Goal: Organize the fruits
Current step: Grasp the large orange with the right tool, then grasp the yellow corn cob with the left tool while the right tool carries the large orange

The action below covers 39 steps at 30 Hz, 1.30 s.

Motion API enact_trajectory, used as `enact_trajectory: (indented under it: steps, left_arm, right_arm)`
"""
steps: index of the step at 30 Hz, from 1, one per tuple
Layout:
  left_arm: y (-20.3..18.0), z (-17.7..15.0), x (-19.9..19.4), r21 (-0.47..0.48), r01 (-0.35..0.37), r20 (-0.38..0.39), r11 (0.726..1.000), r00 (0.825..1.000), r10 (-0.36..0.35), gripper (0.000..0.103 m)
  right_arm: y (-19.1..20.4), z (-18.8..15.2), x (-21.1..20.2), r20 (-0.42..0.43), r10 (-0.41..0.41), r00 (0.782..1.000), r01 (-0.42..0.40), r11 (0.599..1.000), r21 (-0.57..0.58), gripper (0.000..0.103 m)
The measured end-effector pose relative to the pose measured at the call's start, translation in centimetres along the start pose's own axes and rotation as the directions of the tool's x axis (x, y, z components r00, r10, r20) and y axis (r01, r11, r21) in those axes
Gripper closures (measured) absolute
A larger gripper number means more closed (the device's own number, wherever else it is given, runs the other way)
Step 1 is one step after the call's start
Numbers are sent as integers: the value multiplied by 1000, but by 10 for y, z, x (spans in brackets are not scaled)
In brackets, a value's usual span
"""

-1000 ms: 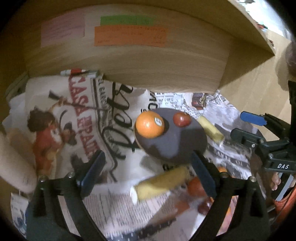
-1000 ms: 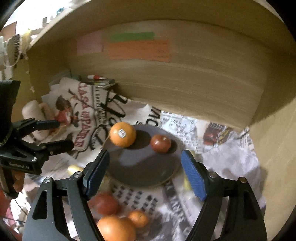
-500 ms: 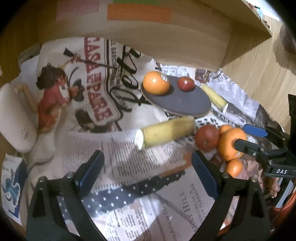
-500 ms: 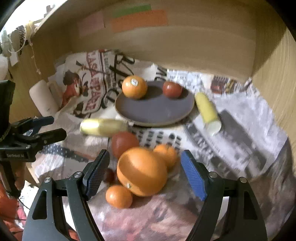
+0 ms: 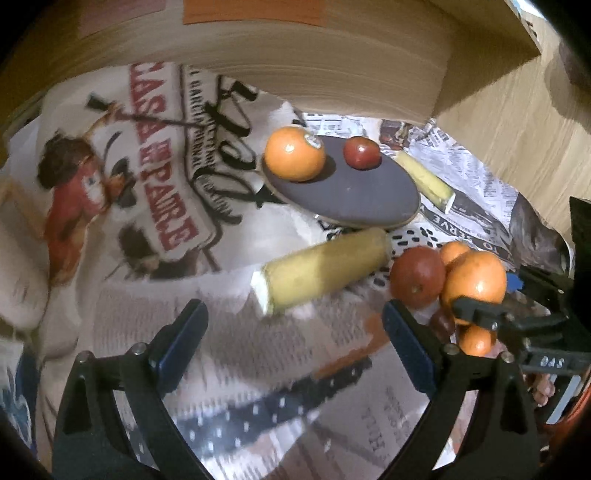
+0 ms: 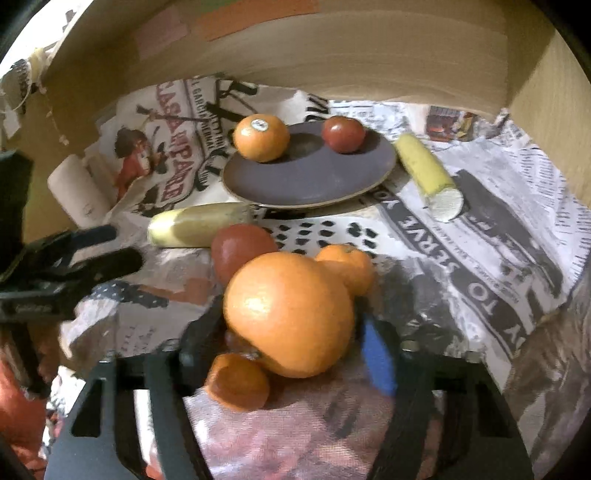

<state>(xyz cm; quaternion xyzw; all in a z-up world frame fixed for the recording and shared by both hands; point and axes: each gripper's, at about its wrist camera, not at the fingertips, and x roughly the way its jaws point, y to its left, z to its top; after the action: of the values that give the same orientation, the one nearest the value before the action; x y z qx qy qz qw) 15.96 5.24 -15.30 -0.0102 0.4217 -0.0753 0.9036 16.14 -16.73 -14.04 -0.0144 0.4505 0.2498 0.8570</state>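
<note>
Plate (image 6: pixel 295 184) has 2 fruits; most still on newspaper. Right claw (image 6: pixel 291 332) just closing round big orange (image 6: pixel 288 314); left claw (image 5: pixel 295 339) released.

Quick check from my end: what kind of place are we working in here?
Likely a home desk or shelf nook, not a kitchen counter: newspaper spread as a cover, wood-grain panels with sticky notes, and fruit around a dark plate.
</note>
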Motion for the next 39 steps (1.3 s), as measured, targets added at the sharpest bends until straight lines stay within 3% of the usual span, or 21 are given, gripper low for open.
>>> enact_trajectory:
  steps: [11, 14, 16, 21, 27, 31, 39]
  left_arm:
    - [-10, 35, 56, 110, 78, -113, 991, 991, -65, 7]
    - [-14, 33, 60, 121, 102, -121, 987, 989, -87, 15]
    - [-19, 29, 54, 149, 101, -101, 984, 991, -86, 26]
    - [-25, 17, 41, 180, 62, -85, 982, 995, -48, 44]
    - [-9, -1, 26, 91, 53, -131, 994, 991, -41, 66]
    - [-4, -16, 15, 26, -20, -123, 999, 992, 23, 67]
    - [-5, -4, 21, -1, -33, -142, 999, 989, 32, 66]
  right_arm:
    - [-14, 3, -19, 47, -22, 999, 20, 999, 39, 42]
    - [-20, 4, -25, 62, -42, 997, 39, 998, 46, 42]
    - [-24, 4, -26, 67, -50, 997, 46, 998, 49, 42]
    - [-31, 7, -27, 79, -53, 995, 48, 997, 57, 42]
    - [-35, 8, -30, 99, -31, 995, 26, 998, 52, 42]
    - [-36, 8, -31, 108, -16, 994, 11, 999, 44, 42]
    - [-41, 10, -32, 103, 9, 995, -12, 999, 30, 42]
